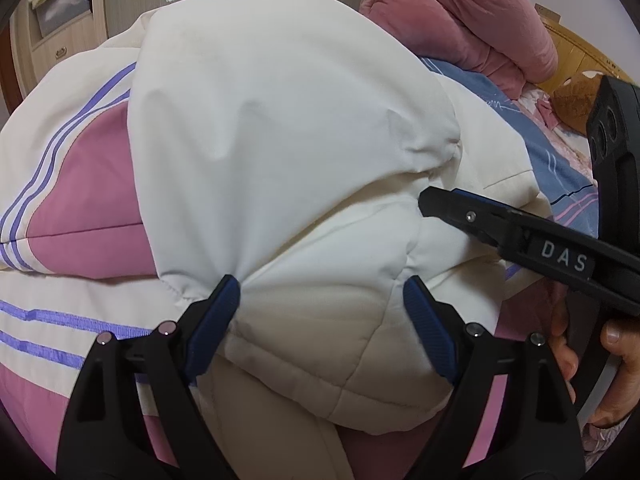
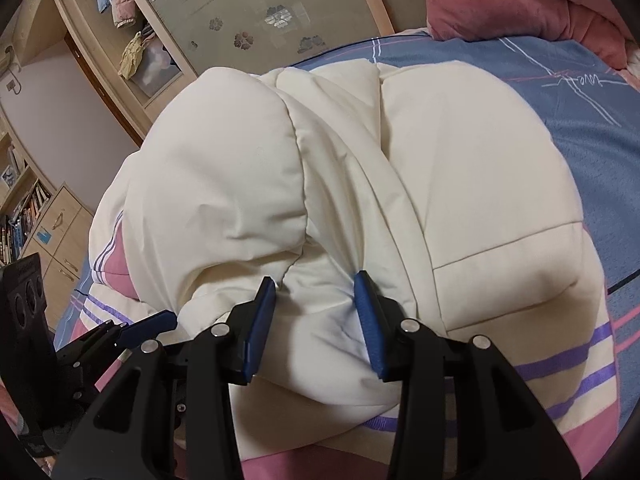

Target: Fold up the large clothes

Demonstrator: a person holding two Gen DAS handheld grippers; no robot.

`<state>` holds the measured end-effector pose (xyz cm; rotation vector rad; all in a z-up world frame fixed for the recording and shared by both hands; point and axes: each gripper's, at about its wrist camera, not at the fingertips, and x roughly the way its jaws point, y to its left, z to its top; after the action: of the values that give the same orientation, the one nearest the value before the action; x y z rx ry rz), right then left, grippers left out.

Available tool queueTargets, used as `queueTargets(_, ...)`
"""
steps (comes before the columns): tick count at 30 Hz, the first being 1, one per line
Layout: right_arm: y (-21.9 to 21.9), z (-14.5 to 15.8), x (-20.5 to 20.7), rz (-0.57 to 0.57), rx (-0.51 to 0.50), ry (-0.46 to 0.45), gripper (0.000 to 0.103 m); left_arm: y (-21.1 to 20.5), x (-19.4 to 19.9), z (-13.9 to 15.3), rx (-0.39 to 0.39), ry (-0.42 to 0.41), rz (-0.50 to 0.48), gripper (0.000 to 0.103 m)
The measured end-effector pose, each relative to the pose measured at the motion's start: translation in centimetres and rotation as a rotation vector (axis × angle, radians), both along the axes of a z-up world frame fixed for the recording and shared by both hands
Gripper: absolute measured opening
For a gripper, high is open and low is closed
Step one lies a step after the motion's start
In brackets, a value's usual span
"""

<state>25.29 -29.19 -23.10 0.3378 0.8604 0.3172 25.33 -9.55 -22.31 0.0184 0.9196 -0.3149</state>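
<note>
White padded jacket (image 1: 280, 120) on the bed is pinched by both the left hand-held gripper (image 1: 322, 292) and the right hand-held gripper (image 2: 316, 288).

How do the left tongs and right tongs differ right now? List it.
Left tongs are spread wide around a thick bunch of the white padded jacket; right tongs stand narrower, pinching a smaller fold. Both have blue pads pressing into the fabric.
</note>
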Motion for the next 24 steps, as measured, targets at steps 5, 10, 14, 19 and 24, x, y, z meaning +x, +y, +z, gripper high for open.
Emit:
queueTargets(5,-1.2,1.7,-1.2,0.007,0.072,-0.073,0.059,1.0,-2.9,3.5,-0.020,-0.096,-0.012,0.086)
queueTargets(10,-2.3,4.0,-3.2,-0.081,0.067,-0.153,0.064,3.1,-6.2,5.1,0.011,-0.132,0.035,0.086)
queueTargets(14,-0.8,3.3,-4.7,-0.049,-0.017,-0.141,0.064,6.9,-9.5,5.7,0.011,-0.151,0.110,0.086)
queueTargets(19,1.1,-1.7,-4.4,0.001,-0.175,0.075,0.066,11.3,-9.5,1.8,0.034,0.047,0.229,0.093)
queueTargets(24,1.0,-1.0,-7.6,0.000,-0.048,0.061,0.066,12.2,-12.5,3.6,-0.052,0.000,0.206,0.093)
